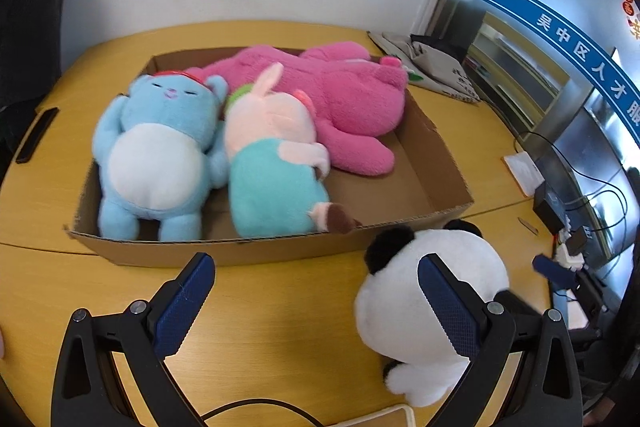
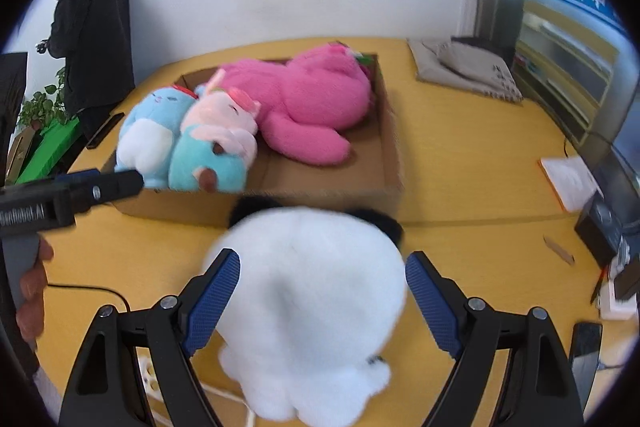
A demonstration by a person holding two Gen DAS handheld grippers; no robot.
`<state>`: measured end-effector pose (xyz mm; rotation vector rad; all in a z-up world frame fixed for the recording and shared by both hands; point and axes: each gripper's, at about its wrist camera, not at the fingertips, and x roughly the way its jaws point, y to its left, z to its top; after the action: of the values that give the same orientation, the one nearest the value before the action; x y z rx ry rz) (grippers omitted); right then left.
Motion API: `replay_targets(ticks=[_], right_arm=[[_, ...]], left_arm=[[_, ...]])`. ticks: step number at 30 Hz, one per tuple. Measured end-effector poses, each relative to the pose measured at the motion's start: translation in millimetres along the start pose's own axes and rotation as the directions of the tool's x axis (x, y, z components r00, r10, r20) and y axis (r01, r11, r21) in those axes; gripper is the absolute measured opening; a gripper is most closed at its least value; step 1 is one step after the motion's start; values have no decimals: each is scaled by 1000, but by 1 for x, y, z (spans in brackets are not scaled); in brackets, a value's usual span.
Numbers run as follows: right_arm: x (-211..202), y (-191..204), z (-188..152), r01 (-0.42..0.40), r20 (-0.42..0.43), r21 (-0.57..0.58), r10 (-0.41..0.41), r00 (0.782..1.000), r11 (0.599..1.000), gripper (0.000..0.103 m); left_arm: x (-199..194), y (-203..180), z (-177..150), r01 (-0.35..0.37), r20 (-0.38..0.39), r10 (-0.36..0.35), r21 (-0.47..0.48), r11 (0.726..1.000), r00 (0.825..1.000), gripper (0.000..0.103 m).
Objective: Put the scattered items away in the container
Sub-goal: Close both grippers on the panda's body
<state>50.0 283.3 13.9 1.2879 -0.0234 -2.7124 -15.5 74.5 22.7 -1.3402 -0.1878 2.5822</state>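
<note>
A shallow cardboard box (image 1: pixel 280 247) (image 2: pixel 320 195) on the yellow table holds a blue bear (image 1: pixel 156 155), a pink rabbit in teal (image 1: pixel 272 167) and a large pink bear (image 1: pixel 344 99). A white-and-black panda plush (image 1: pixel 408 323) (image 2: pixel 316 307) sits on the table just in front of the box's right corner. My right gripper (image 2: pixel 322 275) is open and straddles the panda's back, its pads beside the fur without squeezing it. My left gripper (image 1: pixel 316 279) hangs open and empty over bare table left of the panda; it also shows at the left edge of the right wrist view (image 2: pixel 80 187).
A person in a dark jacket (image 2: pixel 92 39) stands past the table's far left corner beside a plant (image 2: pixel 40 107). A grey cloth bag (image 1: pixel 436 67) lies at the back right. Papers (image 2: pixel 568 179), a black device (image 1: pixel 550 207) and cables crowd the right edge. A black phone (image 1: pixel 38 135) lies left.
</note>
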Motion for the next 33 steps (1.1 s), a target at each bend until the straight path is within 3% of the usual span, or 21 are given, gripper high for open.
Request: replay_targets(ticks=[6, 11, 13, 21, 26, 28, 29, 30, 32, 33], right_arm=[[17, -17, -38, -35, -138, 3, 35, 990, 999, 85], [47, -1, -64, -137, -259, -20, 127, 957, 990, 85], [57, 2, -69, -120, -262, -28, 108, 959, 992, 85], [53, -15, -58, -170, -207, 22, 171, 963, 985, 87], [80, -14, -66, -213, -266, 25, 212, 940, 977, 100], [92, -8, -71, -223, -293, 1, 214, 932, 975, 99], [93, -6, -72, -226, -284, 9, 219, 933, 974, 93], [91, -4, -72, -236, -274, 11, 230, 934, 972, 85], [89, -3, -71, -240, -257, 6, 234, 938, 971, 80], [88, -2, -70, -237, -251, 0, 229, 941, 972, 75]], left_arm=[[35, -24, -2, 78, -81, -76, 18, 997, 994, 103], [73, -39, -14, 117, -188, -108, 37, 993, 976, 103], [79, -40, -16, 136, -186, -131, 16, 991, 974, 103], [78, -20, -24, 271, -174, -288, -112, 956, 942, 103], [90, -25, -32, 364, -209, -380, -112, 925, 901, 103], [95, -25, -33, 382, -213, -401, -123, 916, 891, 103], [96, -24, -33, 387, -215, -407, -128, 913, 888, 102], [97, -23, -32, 396, -217, -417, -136, 908, 883, 99], [97, -23, -32, 415, -218, -436, -136, 899, 873, 87], [94, -26, -32, 427, -217, -443, -119, 896, 870, 77]])
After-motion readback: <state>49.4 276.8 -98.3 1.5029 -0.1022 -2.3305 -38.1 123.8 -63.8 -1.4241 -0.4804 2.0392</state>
